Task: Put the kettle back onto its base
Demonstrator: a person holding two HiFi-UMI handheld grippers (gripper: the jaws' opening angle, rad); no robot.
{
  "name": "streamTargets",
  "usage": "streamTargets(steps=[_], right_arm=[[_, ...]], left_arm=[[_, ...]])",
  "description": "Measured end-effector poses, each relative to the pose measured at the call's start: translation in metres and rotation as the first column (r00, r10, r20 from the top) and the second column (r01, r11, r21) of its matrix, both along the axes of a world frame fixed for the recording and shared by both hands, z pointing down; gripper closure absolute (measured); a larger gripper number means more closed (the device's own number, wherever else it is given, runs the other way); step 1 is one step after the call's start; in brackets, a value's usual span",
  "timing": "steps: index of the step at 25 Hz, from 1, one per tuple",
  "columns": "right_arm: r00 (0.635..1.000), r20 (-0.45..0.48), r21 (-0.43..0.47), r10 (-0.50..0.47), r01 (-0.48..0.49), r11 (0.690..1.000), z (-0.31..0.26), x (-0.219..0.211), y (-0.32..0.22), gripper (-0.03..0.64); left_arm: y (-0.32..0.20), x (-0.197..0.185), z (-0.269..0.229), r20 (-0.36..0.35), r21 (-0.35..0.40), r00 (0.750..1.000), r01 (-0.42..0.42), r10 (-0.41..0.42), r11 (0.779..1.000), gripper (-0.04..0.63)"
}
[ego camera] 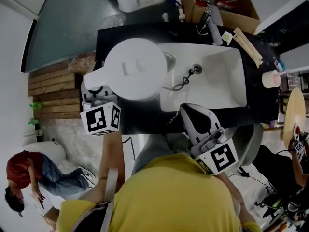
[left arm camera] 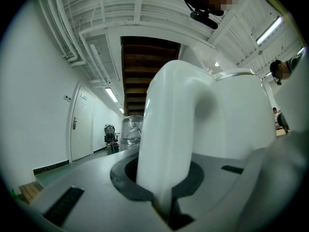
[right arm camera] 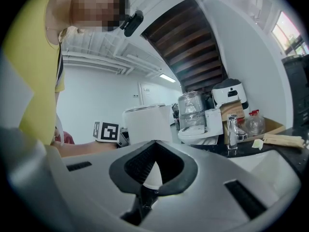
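The white kettle is seen from above, over the left end of the black counter, and it overlaps the left rim of the white sink. My left gripper is shut on the kettle's handle, which stands upright between the pads. The kettle body fills the right of the left gripper view. A thin grey curved edge shows at the kettle's right side; whether it is the base I cannot tell. My right gripper hangs near the counter's front edge, shut and holding nothing. From there the kettle stands ahead.
A black cord lies in the sink by the drain. A tap, a cardboard box, wooden sticks and a tape roll are at the back and right. A person in red crouches at the lower left.
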State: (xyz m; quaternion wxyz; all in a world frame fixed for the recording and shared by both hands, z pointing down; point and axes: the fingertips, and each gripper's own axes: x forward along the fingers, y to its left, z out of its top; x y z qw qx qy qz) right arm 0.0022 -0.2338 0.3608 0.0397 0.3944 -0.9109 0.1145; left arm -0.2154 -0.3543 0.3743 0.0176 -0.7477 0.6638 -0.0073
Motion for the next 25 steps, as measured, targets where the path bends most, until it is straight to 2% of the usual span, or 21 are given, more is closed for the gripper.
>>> streamTargets(steps=[18,25], right_arm=[[1.000,-0.001,-0.011,0.016,-0.016,1.000,0.003,0.002,0.000,0.609],[1.000,-0.026,-0.026,-0.008,0.008,1.000,0.010,0.001,0.003,0.609]], left_arm=[[-0.002,-0.003,0.011,-0.006,-0.027,1.000,0.004,-0.004,1.000,0.560],[-0.002,-0.009,0.018,-0.032,-0.043,0.999,0.012,-0.013,0.999,0.561]])
